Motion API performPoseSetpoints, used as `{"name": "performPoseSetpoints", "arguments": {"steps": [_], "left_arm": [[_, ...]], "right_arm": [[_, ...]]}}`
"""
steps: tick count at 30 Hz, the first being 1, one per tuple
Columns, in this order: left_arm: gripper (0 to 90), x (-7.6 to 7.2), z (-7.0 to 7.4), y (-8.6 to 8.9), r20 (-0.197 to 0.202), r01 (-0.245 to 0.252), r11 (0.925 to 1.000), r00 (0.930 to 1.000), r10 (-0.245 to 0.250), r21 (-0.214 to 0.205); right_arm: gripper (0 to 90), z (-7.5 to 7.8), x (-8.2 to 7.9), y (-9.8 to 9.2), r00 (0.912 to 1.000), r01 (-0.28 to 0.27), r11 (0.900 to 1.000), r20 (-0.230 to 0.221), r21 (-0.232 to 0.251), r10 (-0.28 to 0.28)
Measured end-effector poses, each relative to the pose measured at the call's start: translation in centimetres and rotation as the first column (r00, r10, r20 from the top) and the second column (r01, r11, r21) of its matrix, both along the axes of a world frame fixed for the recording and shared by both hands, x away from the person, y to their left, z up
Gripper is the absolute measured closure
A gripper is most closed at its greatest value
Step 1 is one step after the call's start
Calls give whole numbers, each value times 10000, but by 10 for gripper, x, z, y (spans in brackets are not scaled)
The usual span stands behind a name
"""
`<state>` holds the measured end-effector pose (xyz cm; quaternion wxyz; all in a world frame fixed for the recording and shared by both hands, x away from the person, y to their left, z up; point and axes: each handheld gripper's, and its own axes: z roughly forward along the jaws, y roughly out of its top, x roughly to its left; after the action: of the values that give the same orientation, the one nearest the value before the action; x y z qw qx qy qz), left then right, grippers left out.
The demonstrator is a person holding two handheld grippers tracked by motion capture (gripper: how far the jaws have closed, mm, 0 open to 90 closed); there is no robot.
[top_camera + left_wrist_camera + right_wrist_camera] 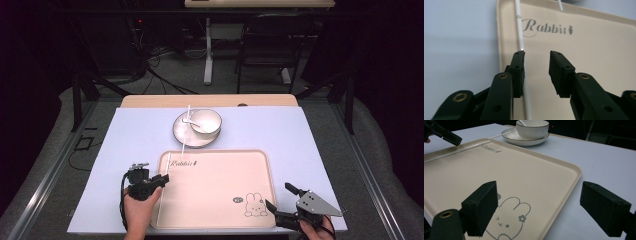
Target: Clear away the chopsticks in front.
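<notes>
Left gripper (537, 56) fingers released, white chopstick (520, 37) lying along the tray (267, 165) edge beside one pad; right gripper (549, 207) open—lift straight away, avoid nudging it.

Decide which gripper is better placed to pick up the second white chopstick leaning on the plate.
Left, probably. The left gripper stands open over the tray's left edge, in line with the second chopstick on the plate. The right gripper waits open at the tray's opposite near corner.

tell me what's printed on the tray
The beige plastic tray bears grey "Rabbit" lettering and a rabbit drawing, clearest in the high view.
</notes>
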<state>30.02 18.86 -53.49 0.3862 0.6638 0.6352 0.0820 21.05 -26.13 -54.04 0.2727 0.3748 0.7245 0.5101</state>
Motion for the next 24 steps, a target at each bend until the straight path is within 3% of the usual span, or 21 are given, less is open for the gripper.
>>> {"name": "performPoseSetpoints", "arguments": {"steps": [2, 7, 15, 24], "left_arm": [[576, 2, 3, 0, -31, 83, 9999, 10000, -83, -64], [519, 6, 9, 2, 72, 156, 9997, 9999, -155, -161], [487, 15, 19, 9, 163, 25, 9998, 9999, -21, -198], [470, 28, 30, 13, 160, -18, 9998, 9999, 15, 189]], "right_arm": [[143, 0, 0, 0, 10000, -17, 10000, 7, 6, 17], [143, 0, 0, 0, 10000, -14, 10000, 4, 5, 14], [143, 0, 0, 0, 10000, -23, 10000, 5, 6, 23], [143, 0, 0, 0, 10000, -2, 10000, -23, 22, 2]]}}
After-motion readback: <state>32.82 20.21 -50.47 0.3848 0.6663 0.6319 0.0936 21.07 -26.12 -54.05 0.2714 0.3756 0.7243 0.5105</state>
